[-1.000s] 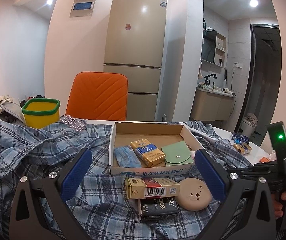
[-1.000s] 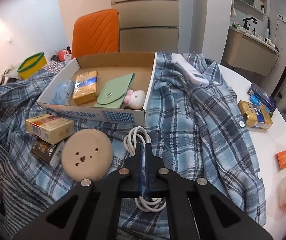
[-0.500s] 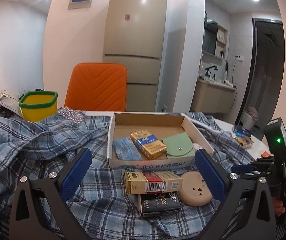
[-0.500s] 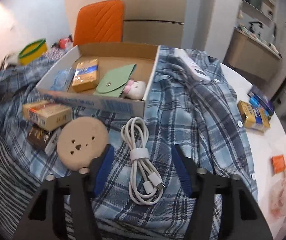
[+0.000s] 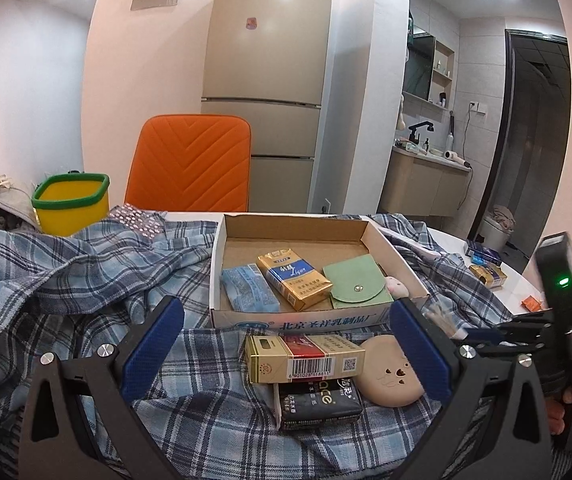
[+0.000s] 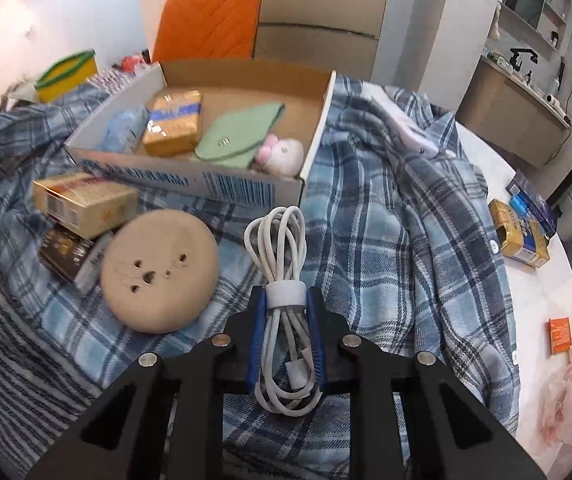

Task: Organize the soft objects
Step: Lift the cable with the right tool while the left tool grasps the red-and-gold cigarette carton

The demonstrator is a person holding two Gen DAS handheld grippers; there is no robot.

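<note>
On the plaid shirt (image 6: 405, 208), just before the cardboard box (image 6: 190, 178), the right gripper (image 6: 285, 340) grips the white cable bundle (image 6: 282, 280) at its strap; light, floppy, loops may dangle. The left gripper (image 5: 286, 344) stands wide.

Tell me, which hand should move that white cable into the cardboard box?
The right. Its tool already has the white cable between its fingers, just beside the cardboard box. The left tool is open, holding nothing.

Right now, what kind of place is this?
Likely a home kitchen-dining area: a tall fridge, an orange chair at the table, and a sink counter with a faucet.
</note>
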